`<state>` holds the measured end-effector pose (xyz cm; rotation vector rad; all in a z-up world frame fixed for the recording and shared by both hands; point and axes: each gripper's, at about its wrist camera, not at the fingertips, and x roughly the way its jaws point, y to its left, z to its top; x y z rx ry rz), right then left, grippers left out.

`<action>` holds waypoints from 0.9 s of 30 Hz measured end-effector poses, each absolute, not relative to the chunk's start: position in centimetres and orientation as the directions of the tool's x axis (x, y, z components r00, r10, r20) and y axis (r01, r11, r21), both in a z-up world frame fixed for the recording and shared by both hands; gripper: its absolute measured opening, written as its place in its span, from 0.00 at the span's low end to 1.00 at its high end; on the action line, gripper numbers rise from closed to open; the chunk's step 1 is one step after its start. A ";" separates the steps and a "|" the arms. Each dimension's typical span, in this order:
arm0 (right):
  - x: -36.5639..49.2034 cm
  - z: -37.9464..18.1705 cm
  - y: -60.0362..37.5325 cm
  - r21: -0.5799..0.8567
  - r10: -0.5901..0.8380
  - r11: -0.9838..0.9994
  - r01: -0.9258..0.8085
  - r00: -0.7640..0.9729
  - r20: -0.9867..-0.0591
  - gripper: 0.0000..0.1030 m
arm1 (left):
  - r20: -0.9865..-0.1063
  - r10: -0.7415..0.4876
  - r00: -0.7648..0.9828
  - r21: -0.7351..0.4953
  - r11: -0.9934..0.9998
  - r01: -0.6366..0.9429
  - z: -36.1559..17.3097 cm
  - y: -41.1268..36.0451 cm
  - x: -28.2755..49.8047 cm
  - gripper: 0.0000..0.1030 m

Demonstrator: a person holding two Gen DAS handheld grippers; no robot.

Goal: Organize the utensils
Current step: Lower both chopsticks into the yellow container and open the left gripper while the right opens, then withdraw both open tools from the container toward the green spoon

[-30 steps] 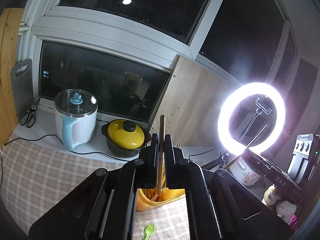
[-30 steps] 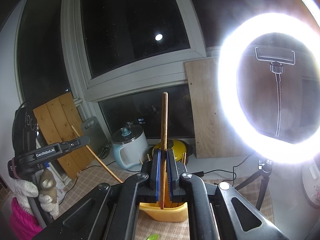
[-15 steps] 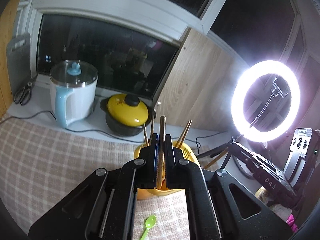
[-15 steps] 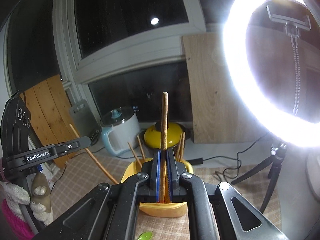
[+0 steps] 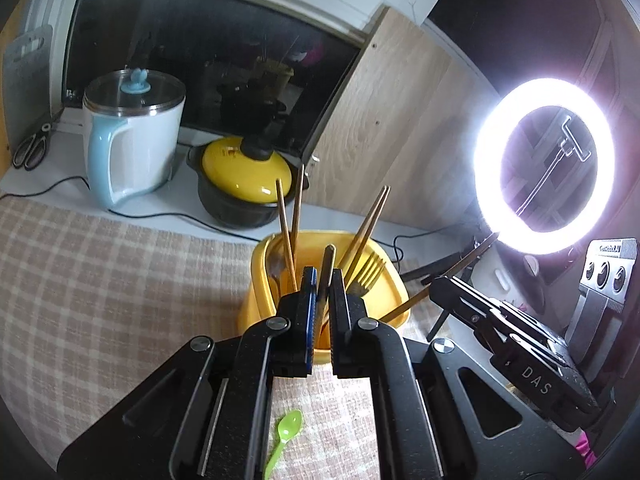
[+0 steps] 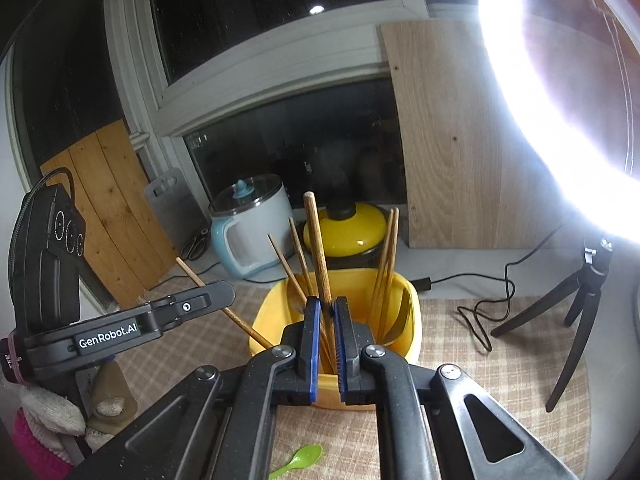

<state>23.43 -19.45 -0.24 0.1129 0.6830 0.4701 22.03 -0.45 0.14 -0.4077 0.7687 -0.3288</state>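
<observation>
Chopsticks stand one in each gripper, long axes near upright, lower ends already inside the yellow holder [image 6: 412, 312] straight ahead. Left gripper [image 5: 322, 280] pinches a dark stick [image 5: 327, 268]; right gripper [image 6: 327, 312] clamps a brown one [image 6: 318, 248]. Neither is nearer, so both can simply let go

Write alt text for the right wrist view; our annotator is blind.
The right gripper holds a wooden chopstick upright over a yellow utensil holder containing more chopsticks. A green spoon lies on the checked cloth.
</observation>
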 end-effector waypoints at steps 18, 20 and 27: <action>20.3 -0.6 -22.5 0.287 0.469 0.883 -0.372 0.668 -0.577 0.50 | -0.590 -0.425 0.686 -0.438 0.883 0.170 1.3 -0.1 18.7 0.24; 19.7 -0.6 -23.1 0.293 0.469 0.883 -0.366 0.671 -0.575 0.50 | -0.586 -0.421 0.692 -0.432 0.885 0.173 1.6 0.2 18.0 0.24; 17.4 -0.5 -25.4 0.295 0.461 0.888 -0.354 0.683 -0.567 0.57 | -0.597 -0.417 0.685 -0.398 0.896 0.198 1.6 0.2 15.9 0.24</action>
